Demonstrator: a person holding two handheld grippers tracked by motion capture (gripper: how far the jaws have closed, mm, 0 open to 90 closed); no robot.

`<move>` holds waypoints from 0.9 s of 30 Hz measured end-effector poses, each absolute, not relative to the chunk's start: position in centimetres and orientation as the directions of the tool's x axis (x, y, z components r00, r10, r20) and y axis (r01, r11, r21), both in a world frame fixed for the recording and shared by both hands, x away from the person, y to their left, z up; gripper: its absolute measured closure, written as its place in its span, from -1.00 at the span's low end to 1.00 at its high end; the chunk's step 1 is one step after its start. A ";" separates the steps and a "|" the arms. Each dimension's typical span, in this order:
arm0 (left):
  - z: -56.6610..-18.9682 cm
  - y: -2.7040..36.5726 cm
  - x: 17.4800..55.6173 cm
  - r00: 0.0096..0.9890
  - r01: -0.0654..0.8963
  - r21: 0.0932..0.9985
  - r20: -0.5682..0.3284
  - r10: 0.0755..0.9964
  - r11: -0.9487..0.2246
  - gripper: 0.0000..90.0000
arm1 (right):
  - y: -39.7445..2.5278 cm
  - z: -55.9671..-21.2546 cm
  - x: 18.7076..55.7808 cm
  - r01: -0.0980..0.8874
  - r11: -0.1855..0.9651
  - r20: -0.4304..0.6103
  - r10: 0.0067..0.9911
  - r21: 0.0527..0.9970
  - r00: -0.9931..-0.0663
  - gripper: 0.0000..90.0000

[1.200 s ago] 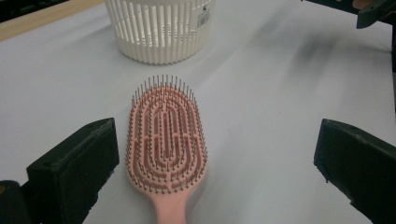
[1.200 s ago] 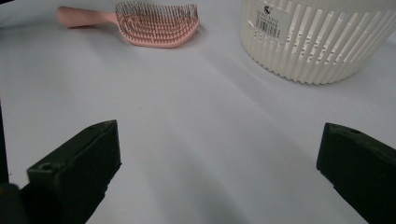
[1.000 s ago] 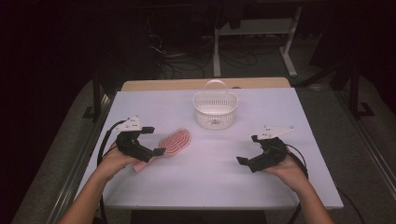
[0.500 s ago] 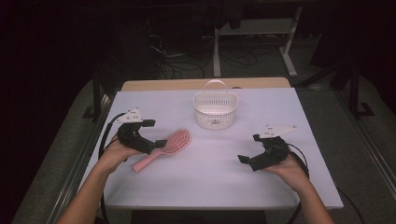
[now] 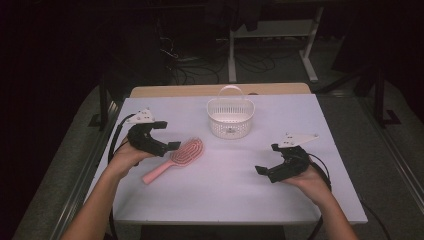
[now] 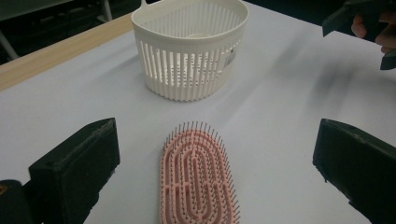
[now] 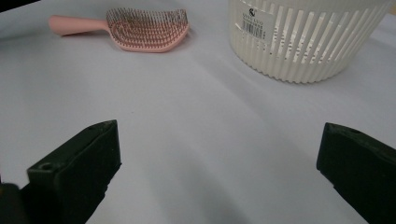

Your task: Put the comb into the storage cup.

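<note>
High view showed the left gripper (image 5: 167, 142) poised wide-jawed just over the pink hairbrush (image 5: 175, 159), bristles up before the white basket (image 5: 230, 118); the right gripper (image 5: 267, 161) hovered spread, well apart.

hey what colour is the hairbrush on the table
Pink, bristles included; the hairbrush shows best in the left gripper view.

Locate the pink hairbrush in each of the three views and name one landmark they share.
High view: the pink hairbrush lies left of centre on the table, beside the left tongs.
Left gripper view: its bristled head sits at bottom centre, between the two black jaws.
Right gripper view: it lies at top left, handle pointing left.
Shared landmark: the white slatted basket, just beyond the brush head.
</note>
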State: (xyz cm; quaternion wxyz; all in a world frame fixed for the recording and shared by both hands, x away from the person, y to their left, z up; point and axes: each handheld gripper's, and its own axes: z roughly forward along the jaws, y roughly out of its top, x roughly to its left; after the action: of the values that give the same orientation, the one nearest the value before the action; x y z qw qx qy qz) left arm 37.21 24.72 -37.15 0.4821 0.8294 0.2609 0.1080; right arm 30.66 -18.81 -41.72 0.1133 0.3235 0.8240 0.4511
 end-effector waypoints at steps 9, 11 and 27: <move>-37.2 24.6 37.7 0.829 0.335 0.856 -0.071 0.555 -0.392 -0.99 | -18.9 -41.7 30.7 0.433 0.376 0.112 0.635 0.819 -0.764 -1.00; -37.2 24.7 37.8 0.826 0.335 0.856 -0.066 0.560 -0.393 -0.99 | -18.9 -41.7 30.7 0.437 0.372 0.117 0.637 0.819 -0.762 -1.00; -37.0 25.1 38.1 0.773 0.385 0.836 -0.060 0.632 -0.392 -0.99 | -18.9 -41.8 30.8 0.435 0.376 0.111 0.638 0.818 -0.762 -1.00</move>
State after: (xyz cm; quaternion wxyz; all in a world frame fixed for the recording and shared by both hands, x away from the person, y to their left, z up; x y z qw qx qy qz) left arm 38.09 25.07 -37.04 0.4570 0.8231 0.3088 0.1349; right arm 30.81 -18.92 -41.75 0.1123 0.3262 0.8219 0.4532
